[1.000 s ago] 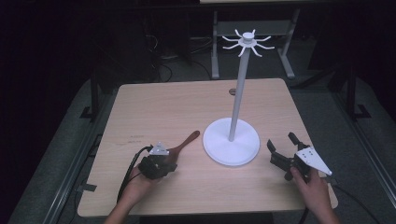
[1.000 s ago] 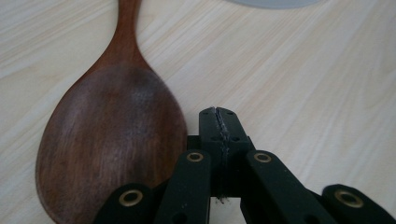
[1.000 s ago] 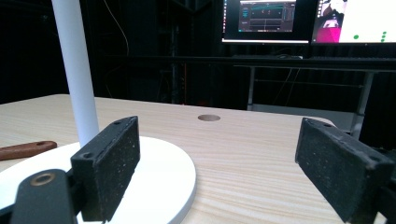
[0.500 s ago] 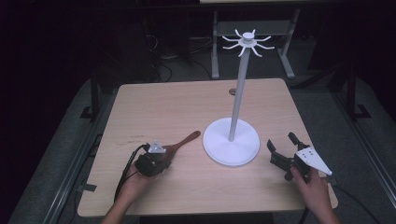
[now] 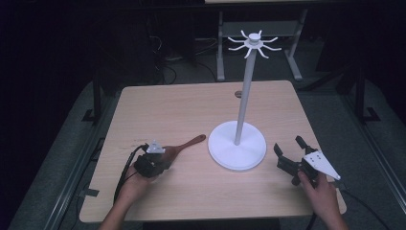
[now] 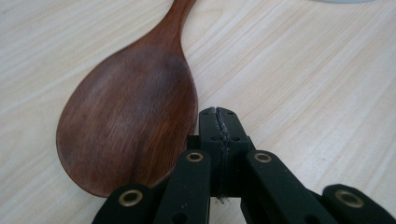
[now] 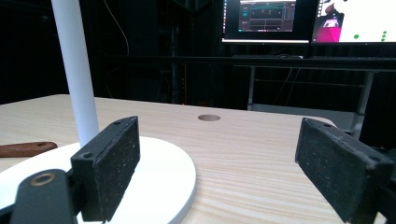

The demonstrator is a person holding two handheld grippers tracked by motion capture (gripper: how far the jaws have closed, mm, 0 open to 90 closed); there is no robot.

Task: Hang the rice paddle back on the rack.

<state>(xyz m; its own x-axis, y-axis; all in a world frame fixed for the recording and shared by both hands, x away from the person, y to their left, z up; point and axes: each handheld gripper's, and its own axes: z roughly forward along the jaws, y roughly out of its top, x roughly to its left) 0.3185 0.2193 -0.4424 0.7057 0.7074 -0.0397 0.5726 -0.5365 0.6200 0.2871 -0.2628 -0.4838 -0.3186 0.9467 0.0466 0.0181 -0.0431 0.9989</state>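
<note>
Left gripper (image 6: 219,122), jaws pressed together on nothing, sits beside the spoon (image 6: 128,126) at the stand's (image 5: 237,151) nine o'clock (right gripper (image 5: 290,152) spread, idle); next it must open and pinch the bowl

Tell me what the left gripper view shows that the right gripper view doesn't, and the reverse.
Left gripper view: the spoon's bowl lying flat, left gripper shut beside it, nothing between the jaws. Right gripper view: the stand with its white base, right gripper open with nothing between the jaws, a hole in the table, monitors behind. Both: the wooden table and part of the spoon.
</note>
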